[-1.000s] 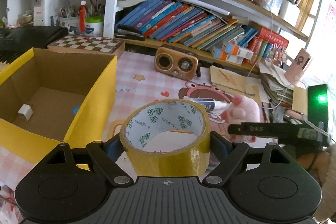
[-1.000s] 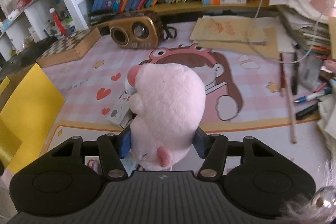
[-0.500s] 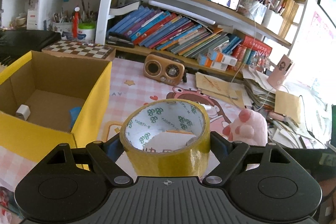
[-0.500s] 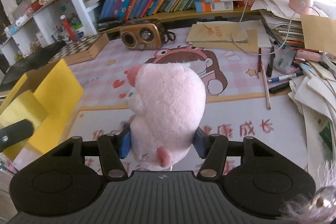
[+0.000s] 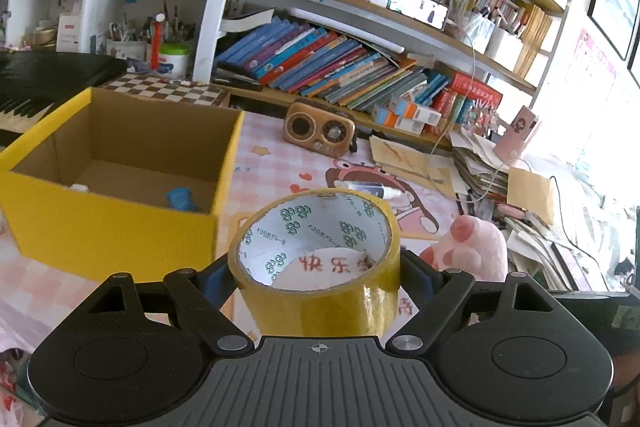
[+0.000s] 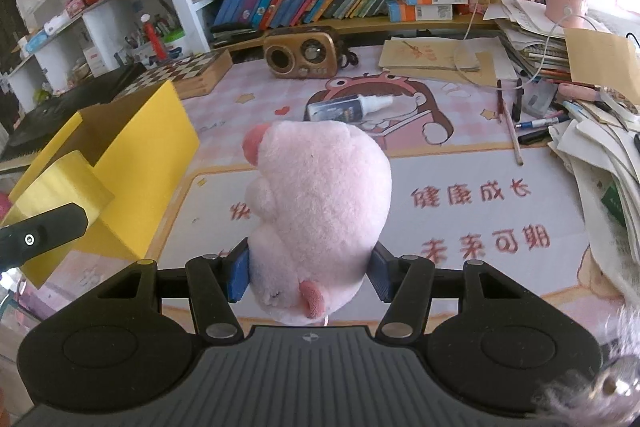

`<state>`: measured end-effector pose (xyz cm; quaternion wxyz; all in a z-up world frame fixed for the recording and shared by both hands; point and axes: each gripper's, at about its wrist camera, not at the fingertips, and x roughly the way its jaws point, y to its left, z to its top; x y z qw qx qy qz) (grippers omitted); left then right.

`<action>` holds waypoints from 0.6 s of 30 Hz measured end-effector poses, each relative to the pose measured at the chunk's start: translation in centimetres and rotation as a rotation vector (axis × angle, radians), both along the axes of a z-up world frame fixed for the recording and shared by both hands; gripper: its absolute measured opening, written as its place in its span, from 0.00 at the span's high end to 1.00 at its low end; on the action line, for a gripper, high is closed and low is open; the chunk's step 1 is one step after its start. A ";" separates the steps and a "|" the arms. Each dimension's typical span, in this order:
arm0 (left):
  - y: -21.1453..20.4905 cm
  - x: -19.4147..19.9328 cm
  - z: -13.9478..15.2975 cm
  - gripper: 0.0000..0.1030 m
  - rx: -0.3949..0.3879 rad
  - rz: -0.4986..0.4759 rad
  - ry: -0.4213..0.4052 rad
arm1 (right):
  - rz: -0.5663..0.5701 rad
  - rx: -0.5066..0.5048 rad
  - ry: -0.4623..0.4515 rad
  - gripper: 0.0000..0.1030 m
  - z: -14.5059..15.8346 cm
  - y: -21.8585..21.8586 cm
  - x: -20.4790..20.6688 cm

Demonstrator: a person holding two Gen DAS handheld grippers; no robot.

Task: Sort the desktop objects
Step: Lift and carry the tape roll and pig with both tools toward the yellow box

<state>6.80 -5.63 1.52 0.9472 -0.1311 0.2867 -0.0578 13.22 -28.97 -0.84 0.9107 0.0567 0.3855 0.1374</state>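
Yellow box (image 5: 120, 227) holds a blue item (image 5: 181, 198) and white item (image 5: 79, 188).

The tape roll (image 5: 316, 267) hides the left gripper's pads; a white item (image 5: 79, 188) in the yellow box (image 5: 112, 227) sits half-hidden behind its wall.

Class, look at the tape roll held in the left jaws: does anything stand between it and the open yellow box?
Nothing visible does. The tape roll is beside the yellow box, whose top is open; only its near wall lies between.

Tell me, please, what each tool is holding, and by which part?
Left tool: yellow tape roll, clamped across its outer sides. Right tool: pink plush toy, squeezed at its lower body.
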 end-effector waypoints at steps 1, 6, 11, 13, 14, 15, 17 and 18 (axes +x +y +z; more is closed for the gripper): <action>0.4 -0.5 0.0 0.17 0.000 -0.003 0.001 | 0.000 -0.001 0.002 0.47 0.0 0.4 -0.5; 2.3 -2.7 -0.3 0.17 -0.004 -0.015 0.012 | -0.002 -0.008 0.025 0.47 -0.2 2.3 -3.3; 4.0 -4.8 -0.6 0.17 -0.009 -0.024 0.021 | -0.012 -0.015 0.035 0.47 -0.4 4.1 -6.1; 4.6 -5.6 -0.7 0.17 -0.011 -0.029 0.024 | -0.014 -0.016 0.038 0.47 -0.5 4.7 -7.2; 4.9 -5.9 -0.8 0.17 -0.012 -0.032 0.025 | -0.014 -0.017 0.041 0.47 -0.6 5.1 -7.7; 5.1 -6.3 -0.9 0.17 -0.012 -0.034 0.026 | -0.015 -0.017 0.044 0.47 -0.7 5.3 -8.2; 5.7 -7.0 -0.9 0.17 -0.013 -0.038 0.027 | -0.015 -0.018 0.050 0.47 -0.8 5.9 -9.2; 5.9 -7.3 -1.0 0.17 -0.013 -0.040 0.027 | -0.014 -0.018 0.052 0.47 -0.9 6.2 -9.6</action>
